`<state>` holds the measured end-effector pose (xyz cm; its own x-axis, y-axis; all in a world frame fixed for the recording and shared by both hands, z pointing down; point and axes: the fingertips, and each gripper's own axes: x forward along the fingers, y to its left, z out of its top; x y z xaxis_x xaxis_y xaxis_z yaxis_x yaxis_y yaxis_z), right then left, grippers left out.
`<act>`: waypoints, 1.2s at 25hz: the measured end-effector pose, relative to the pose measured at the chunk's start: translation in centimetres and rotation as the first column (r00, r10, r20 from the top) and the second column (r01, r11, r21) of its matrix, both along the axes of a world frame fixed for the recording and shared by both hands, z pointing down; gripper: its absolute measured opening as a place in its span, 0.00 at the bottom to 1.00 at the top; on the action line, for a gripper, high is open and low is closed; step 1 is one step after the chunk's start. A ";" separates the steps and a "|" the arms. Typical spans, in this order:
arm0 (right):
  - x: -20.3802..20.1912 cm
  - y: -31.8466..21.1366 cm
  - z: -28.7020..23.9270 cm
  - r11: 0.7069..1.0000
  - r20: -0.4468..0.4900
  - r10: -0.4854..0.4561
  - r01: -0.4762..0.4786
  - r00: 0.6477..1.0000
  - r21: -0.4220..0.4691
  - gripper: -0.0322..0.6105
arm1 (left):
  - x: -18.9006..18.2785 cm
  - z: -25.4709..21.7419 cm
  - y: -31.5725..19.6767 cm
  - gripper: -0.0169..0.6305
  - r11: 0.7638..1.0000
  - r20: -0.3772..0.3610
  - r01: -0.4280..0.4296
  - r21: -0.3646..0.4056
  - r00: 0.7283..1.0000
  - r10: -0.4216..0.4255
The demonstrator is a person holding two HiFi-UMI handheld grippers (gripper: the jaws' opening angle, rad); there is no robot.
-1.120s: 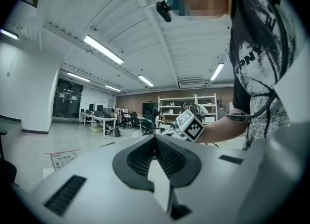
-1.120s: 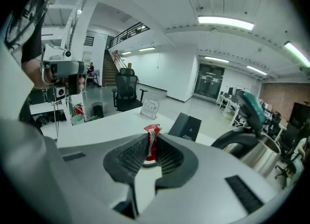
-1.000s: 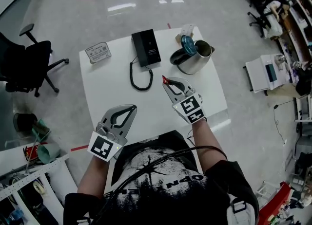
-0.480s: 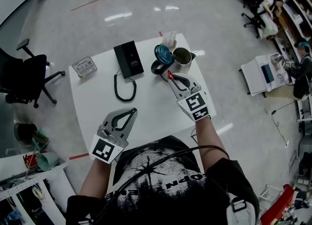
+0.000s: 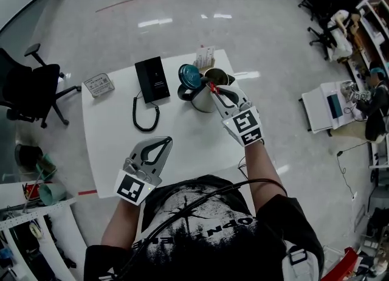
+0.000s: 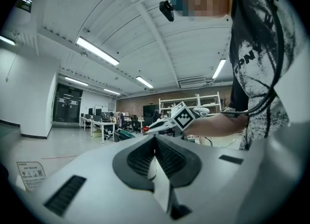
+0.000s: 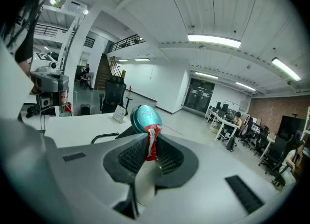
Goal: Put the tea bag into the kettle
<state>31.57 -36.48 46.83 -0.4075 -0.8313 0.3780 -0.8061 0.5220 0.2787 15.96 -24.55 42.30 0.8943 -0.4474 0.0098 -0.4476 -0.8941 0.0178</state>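
A steel kettle (image 5: 204,98) stands at the far middle of the white table (image 5: 115,146), its teal lid (image 5: 189,74) flipped open to the left. My right gripper (image 5: 213,88) hovers right over the kettle's open mouth, shut on a red tea bag (image 5: 211,87). In the right gripper view the red tea bag (image 7: 151,143) is pinched between the jaws, with the teal lid (image 7: 146,118) just beyond it. My left gripper (image 5: 165,143) rests near the table's front edge, shut and empty. Its closed tips (image 6: 155,156) show in the left gripper view.
A black kettle base (image 5: 152,79) with a coiled cord (image 5: 144,115) lies left of the kettle. A small card (image 5: 99,84) sits at the far left corner and a tea box (image 5: 205,56) behind the kettle. A black office chair (image 5: 30,91) stands off to the left.
My right gripper has carried the tea bag forward from the middle of the table to just above the kettle's mouth. The left gripper has stayed near the front edge.
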 end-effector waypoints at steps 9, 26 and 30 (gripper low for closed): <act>2.3 -2.2 0.6 0.998 -0.001 -0.061 0.061 0.998 -0.016 0.14 | 3.0 0.2 -0.2 0.04 0.998 0.010 0.063 0.001 0.998 -0.063; 3.8 -5.5 3.6 0.990 0.012 -0.091 0.092 0.996 -0.107 0.14 | 5.1 1.1 -1.3 0.04 0.992 0.051 0.128 -0.014 0.991 -0.127; 3.7 -5.8 3.9 0.989 0.021 -0.093 0.095 0.995 -0.115 0.14 | 5.1 1.2 -1.3 0.04 0.990 0.051 0.139 -0.016 0.989 -0.138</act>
